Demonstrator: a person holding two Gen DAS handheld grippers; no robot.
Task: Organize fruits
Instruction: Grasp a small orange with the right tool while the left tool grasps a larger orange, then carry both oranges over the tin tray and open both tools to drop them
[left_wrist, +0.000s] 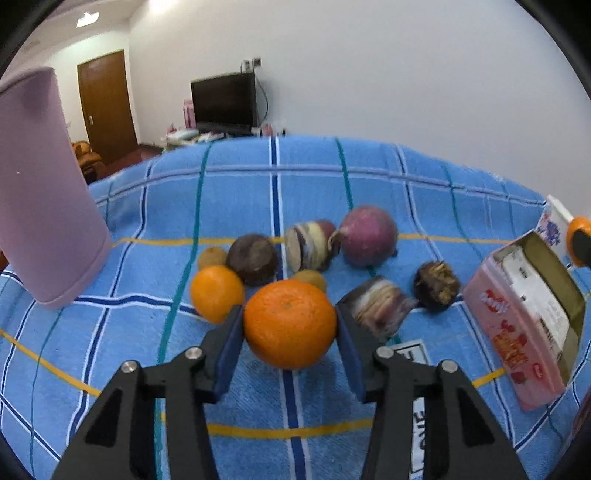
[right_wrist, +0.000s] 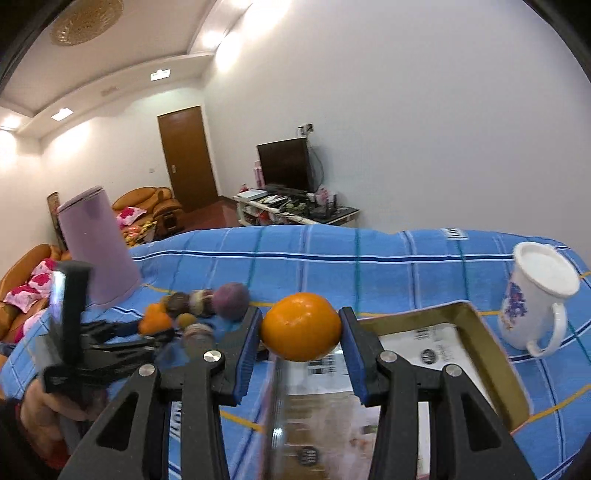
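In the right wrist view the open box (right_wrist: 443, 354) is smeared by blur along its near side, and its print cannot be read. The far cluster of produce (right_wrist: 207, 306) is blurred. The purple container (left_wrist: 44, 192) is cut off by the left wrist view's edge.

Black left gripper (left_wrist: 290, 325), blue-padded jaws, silver screws.
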